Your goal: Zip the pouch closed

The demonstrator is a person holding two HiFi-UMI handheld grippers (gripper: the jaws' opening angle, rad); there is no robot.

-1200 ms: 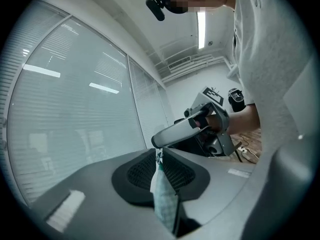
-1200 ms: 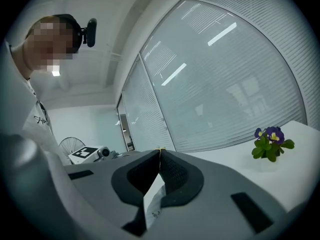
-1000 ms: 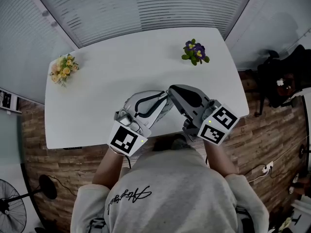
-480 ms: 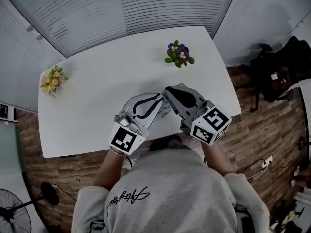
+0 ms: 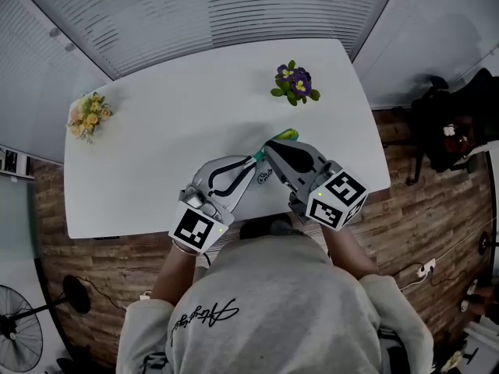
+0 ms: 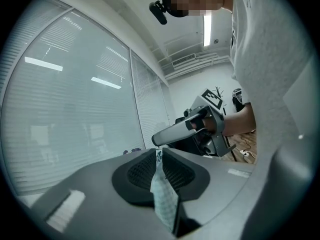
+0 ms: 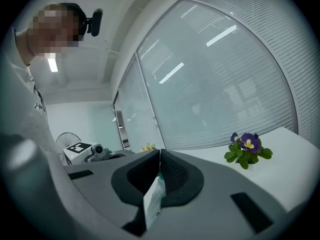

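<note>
**Pouch pinched from both ends, low over the table's near edge**

Pouch fabric, pale with a small print, shows in the head view only as a sliver between the two tools, just above the near edge of the white table. A green bit sticks out at its far end. From up there the left gripper and the right gripper point toward each other with their tips almost meeting, but how the jaws stand cannot be read.

The left gripper view settles its side. The jaws of the left gripper are drawn together on a thin fold of the pouch, which hangs down between the dark pads. The other tool's snout sits just past the fold.

The right gripper view shows the same for the right gripper: jaws pressed together with a pale strip of the pouch caught between them. It alone shows the purple flowers side-on on the tabletop, and the yellow flowers just above the jaw tips.
</note>
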